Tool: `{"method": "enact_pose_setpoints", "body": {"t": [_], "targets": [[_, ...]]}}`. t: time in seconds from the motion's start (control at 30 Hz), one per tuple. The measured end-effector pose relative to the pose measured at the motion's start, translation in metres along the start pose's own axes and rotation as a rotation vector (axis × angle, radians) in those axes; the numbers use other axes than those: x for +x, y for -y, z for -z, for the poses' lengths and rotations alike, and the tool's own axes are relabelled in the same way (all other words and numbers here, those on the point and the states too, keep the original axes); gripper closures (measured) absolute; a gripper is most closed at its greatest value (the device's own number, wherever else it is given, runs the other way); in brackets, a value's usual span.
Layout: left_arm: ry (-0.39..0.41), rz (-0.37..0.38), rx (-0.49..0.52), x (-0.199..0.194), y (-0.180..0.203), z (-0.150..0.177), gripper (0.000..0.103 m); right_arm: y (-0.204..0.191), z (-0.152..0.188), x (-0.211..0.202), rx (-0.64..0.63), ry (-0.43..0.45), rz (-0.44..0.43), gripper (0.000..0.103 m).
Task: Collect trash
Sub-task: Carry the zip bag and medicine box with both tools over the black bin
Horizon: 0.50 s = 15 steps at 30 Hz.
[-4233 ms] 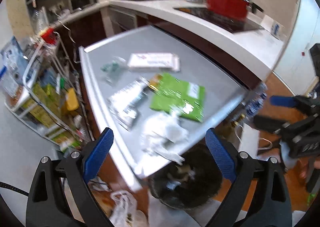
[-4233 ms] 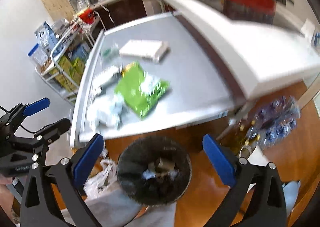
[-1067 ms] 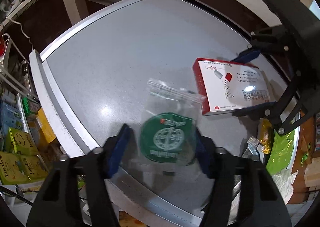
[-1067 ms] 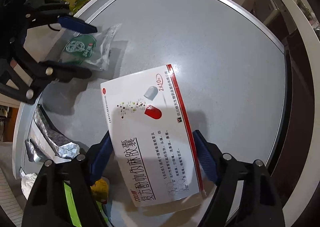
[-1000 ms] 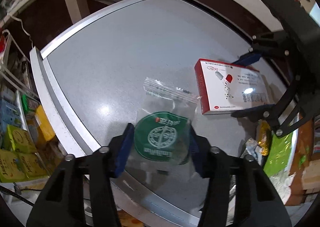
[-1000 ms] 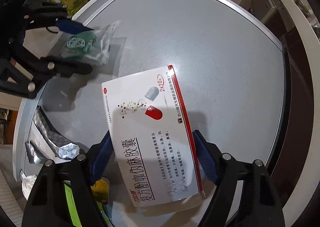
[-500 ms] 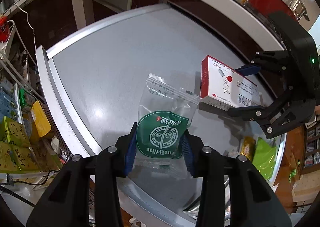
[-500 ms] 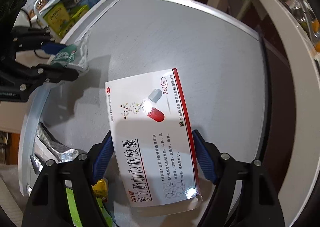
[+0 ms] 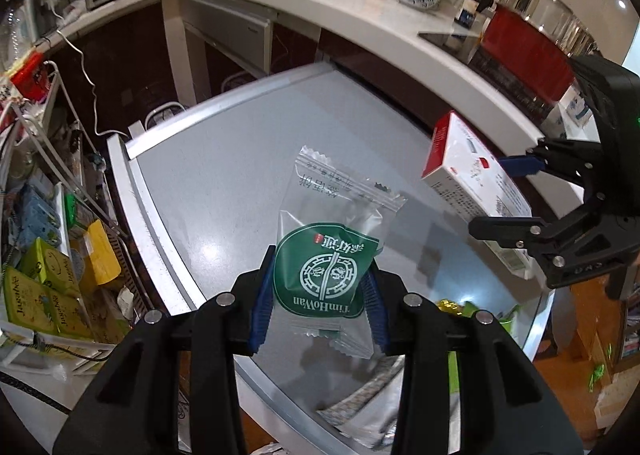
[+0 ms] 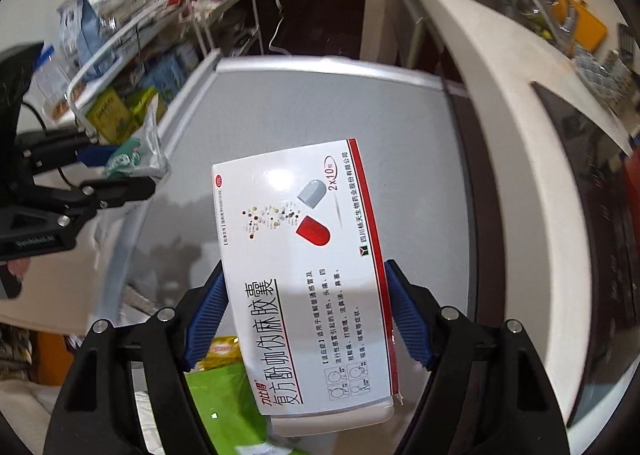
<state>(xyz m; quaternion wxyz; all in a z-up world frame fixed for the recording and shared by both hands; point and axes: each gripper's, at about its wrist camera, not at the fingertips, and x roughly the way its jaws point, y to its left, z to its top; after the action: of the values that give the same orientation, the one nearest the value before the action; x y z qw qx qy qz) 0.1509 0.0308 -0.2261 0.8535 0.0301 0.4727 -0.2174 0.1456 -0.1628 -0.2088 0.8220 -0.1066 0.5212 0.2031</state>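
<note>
We have our left gripper [image 9: 318,297] clamped on the green snack wrapper [image 9: 326,279], its blue pads pinching the printed lower part while the clear upper flap stands free above the grey worktop [image 9: 224,175]. Our right gripper [image 10: 306,313] is clamped across the white medicine box [image 10: 308,267], which is tilted and clear of the worktop, with most of its length sticking out beyond the pads. We judge both pieces to be in the carry stage, with no bin in view now. The wrapper is thin and slick, so it could slide out if we swing quickly. The box is held near one end only, so it could pivot or drop if it knocks the white counter edge [image 10: 500,103]. More litter, a green packet [image 10: 224,407] and a foil wrapper [image 9: 360,399], lies at the near end of the worktop.
</note>
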Motion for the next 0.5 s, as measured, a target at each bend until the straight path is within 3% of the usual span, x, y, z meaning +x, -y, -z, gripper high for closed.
{"method": "enact_pose_setpoints", "body": {"t": [0.5], "targets": [[0.172, -0.035, -0.029, -0.083, 0.054, 0.008, 0.063, -0.012, 0.052, -0.112, 0.119, 0.232, -0.010, 0.029]]}}
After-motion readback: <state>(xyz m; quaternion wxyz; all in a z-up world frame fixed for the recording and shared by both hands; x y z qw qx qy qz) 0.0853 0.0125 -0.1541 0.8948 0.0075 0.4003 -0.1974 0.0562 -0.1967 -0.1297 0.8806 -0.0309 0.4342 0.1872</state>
